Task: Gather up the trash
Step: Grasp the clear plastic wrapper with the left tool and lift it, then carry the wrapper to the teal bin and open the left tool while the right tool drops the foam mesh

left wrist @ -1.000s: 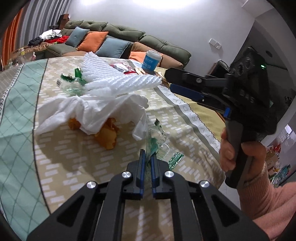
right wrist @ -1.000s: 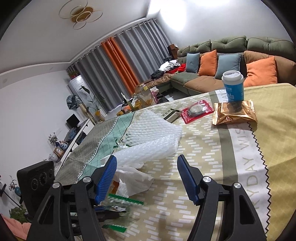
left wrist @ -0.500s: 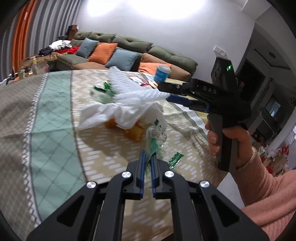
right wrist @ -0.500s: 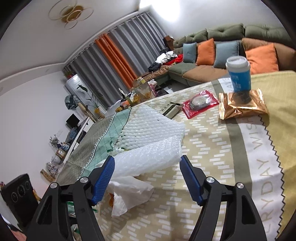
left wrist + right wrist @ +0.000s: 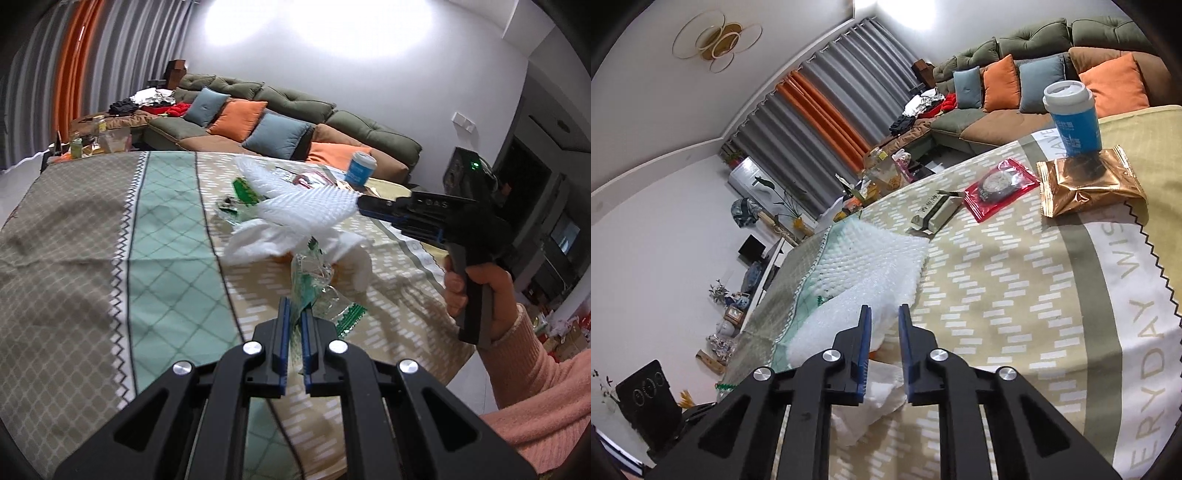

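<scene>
My left gripper (image 5: pixel 294 308) is shut on a crumpled clear-and-green plastic wrapper (image 5: pixel 308 280), held just above the tablecloth (image 5: pixel 110 240). Beyond it lie a white plastic bag (image 5: pixel 258 236), a bit of orange peel under it and another green wrapper (image 5: pixel 245 192). A white foam net sheet (image 5: pixel 306 203) rests on the bag. My right gripper (image 5: pixel 360 205), held by a hand (image 5: pixel 476 288), reaches in from the right. Its jaws are closing and pinch the near edge of the foam sheet (image 5: pixel 871 262). In the right wrist view the foam shows between the narrow jaws of the right gripper (image 5: pixel 884 308).
At the table's far end stand a blue cup (image 5: pixel 1073 122), a gold snack packet (image 5: pixel 1086 184), a red packet (image 5: pixel 1001 184) and a small open carton (image 5: pixel 934 216). A green sofa (image 5: pixel 295 107) with cushions runs behind the table. The table edge drops off at the right.
The right jaws went from wide open around the foam sheet to nearly together on it. The left gripper drew back from the pile, still carrying the wrapper.
</scene>
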`<state>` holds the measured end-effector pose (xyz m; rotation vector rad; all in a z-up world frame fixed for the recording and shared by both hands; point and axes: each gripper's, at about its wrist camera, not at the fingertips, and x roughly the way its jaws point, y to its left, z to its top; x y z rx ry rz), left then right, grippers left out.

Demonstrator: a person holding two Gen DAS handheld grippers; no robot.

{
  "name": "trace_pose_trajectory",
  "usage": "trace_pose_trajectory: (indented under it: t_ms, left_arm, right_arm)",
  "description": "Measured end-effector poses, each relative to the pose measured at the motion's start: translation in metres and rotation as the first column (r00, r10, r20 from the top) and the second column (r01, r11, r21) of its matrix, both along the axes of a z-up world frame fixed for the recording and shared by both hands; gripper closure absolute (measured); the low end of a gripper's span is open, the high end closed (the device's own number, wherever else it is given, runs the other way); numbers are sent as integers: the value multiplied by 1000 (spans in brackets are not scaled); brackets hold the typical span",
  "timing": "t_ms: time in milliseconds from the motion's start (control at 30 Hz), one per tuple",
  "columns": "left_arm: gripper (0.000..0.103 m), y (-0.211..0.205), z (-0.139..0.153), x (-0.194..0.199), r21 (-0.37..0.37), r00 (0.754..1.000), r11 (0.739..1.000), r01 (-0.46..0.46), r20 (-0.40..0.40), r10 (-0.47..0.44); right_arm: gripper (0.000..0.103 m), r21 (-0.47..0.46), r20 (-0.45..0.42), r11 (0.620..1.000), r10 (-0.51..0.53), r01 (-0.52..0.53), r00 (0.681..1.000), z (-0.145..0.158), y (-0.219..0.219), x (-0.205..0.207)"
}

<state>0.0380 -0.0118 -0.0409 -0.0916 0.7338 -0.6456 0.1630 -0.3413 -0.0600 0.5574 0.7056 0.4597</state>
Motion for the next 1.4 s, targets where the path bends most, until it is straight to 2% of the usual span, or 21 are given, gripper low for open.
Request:
trace_pose_trajectory:
  t_ms: [100,567,900,1200,1400]
  left_arm:
    - [95,8,2,0,1,1000,1000,-26,8,26]
    - [95,50,7,-1,-28,992,992,-124,27,125]
    - [95,76,10,-4,-42,981,981,-187,38,189]
    - [95,106,18,-11,-42,963,964,-262,59,264]
    - [95,138,21,-16,-40,938,939,-341,60,342]
  right_arm:
    - [98,-1,25,1000,15,-15,1000,8,3,-5]
    - [98,55,107,994,83,-90,991,41,23,-18]
    - [98,62,201,980,174,-190,964,72,59,-24]
    - [98,76,179,949,289,-306,940,62,111,-9]
    - [98,93,157,921,362,-379,919,55,152,7]
